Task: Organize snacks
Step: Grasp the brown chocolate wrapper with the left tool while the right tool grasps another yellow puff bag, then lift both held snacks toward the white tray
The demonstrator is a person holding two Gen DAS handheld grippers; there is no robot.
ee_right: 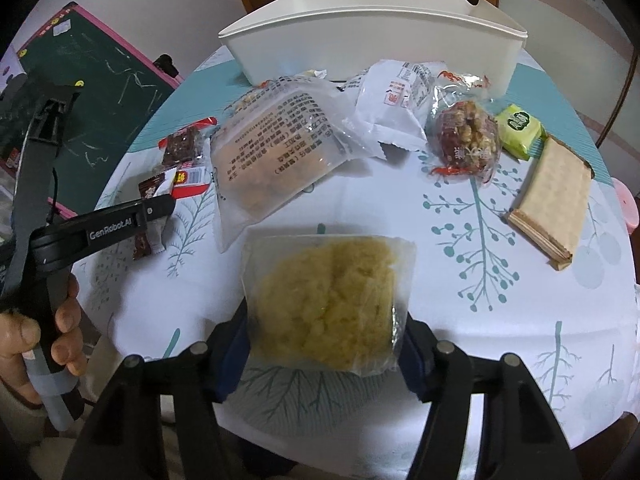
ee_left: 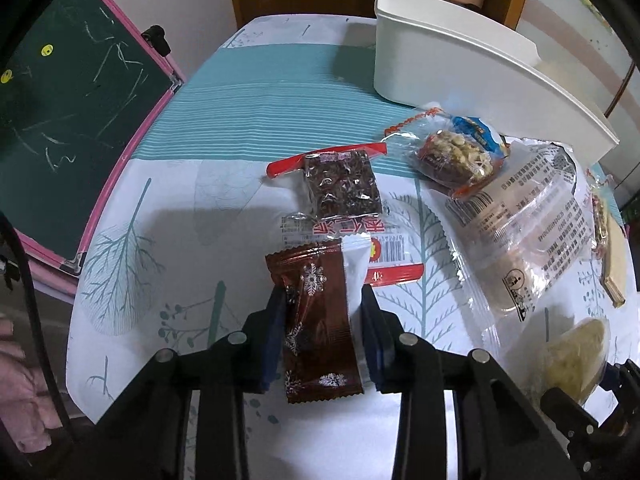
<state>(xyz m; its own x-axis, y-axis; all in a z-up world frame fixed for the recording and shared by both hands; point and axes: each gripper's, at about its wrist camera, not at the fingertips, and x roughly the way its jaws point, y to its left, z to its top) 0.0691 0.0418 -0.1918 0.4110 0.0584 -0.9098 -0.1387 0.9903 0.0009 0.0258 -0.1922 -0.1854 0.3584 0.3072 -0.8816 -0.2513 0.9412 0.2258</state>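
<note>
Both tilted steeply down: left tool (ee_left: 322,300) clamps brown packet (ee_left: 316,320).

You have: glossy brown foil wrapper (ee_left: 316,320); clear crinkly plastic bag (ee_right: 326,308); smooth matt white plastic bin (ee_right: 376,36), upper frame; printed tablecloth (ee_right: 500,288), matt.

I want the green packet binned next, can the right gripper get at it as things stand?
Probably not yet: the right gripper is shut on the yellow cake packet. The green packet itself lies uncovered beside the cracker pack.
</note>
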